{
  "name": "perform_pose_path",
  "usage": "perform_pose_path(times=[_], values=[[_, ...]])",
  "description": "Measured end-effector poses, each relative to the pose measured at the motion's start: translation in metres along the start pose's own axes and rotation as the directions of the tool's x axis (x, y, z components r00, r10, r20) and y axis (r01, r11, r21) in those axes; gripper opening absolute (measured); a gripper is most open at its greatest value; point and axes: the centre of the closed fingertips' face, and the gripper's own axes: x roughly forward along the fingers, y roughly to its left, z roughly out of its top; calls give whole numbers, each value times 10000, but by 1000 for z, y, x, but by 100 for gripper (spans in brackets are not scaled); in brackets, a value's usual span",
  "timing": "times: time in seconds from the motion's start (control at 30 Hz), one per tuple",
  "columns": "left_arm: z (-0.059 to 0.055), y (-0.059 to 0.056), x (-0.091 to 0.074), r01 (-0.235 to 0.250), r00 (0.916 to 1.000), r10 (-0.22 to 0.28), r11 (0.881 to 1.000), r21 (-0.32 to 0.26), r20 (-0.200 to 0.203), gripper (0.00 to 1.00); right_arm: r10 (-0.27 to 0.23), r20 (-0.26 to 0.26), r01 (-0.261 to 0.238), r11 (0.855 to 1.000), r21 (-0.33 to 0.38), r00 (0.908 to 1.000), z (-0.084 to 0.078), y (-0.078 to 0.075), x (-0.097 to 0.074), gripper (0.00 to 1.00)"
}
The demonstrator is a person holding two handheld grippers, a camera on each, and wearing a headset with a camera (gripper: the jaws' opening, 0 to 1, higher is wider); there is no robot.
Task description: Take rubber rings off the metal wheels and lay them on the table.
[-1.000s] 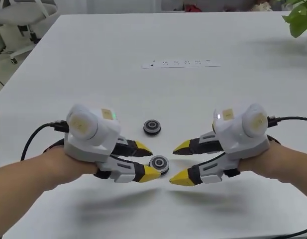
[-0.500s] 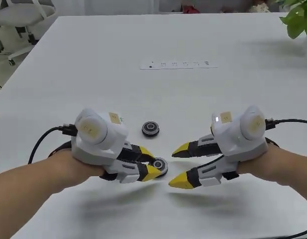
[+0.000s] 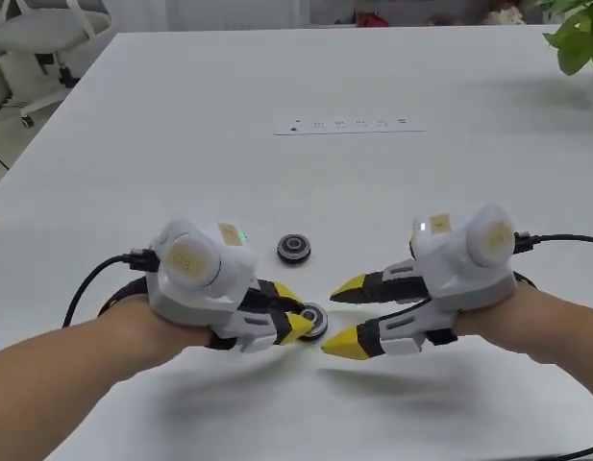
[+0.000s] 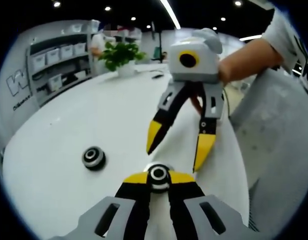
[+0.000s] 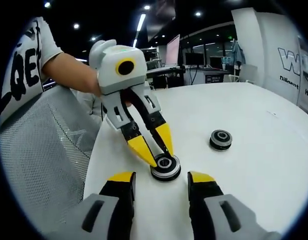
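Lettering (image 5: 25, 52), perhaps "QE", behind left tongs (image 5: 158, 155).

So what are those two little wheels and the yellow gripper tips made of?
Gripped wheel and free wheel: likely metal hubs, silvery glints, under matte black rubber rings. Left gripper and right gripper tips: probably plastic, smooth uniform yellow.
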Motion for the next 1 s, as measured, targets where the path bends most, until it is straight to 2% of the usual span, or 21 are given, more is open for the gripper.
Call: perform_pose_path(times=[0.37,0.5,0.6,0.8,1.0], values=[[0,-1,0,-280,9996,278,9994,214,101,13,-229,37,229,9996,175,9997,-3,2,11,36],[0,-2,-1,-359,9993,356,9990,279,109,13,-521,-10,521,9986,78,9986,-3,0,15,34],[0,-1,-1,-395,9991,392,9990,232,134,13,-719,196,709,9965,440,9972,0,-3,16,33],[0,-2,-1,-468,9988,464,9986,247,151,13,-718,145,711,9965,441,9973,-3,-1,20,32],[-1,-2,-1,-565,9983,562,9983,136,178,13,-1012,330,991,9932,603,9943,1,-4,22,29]])
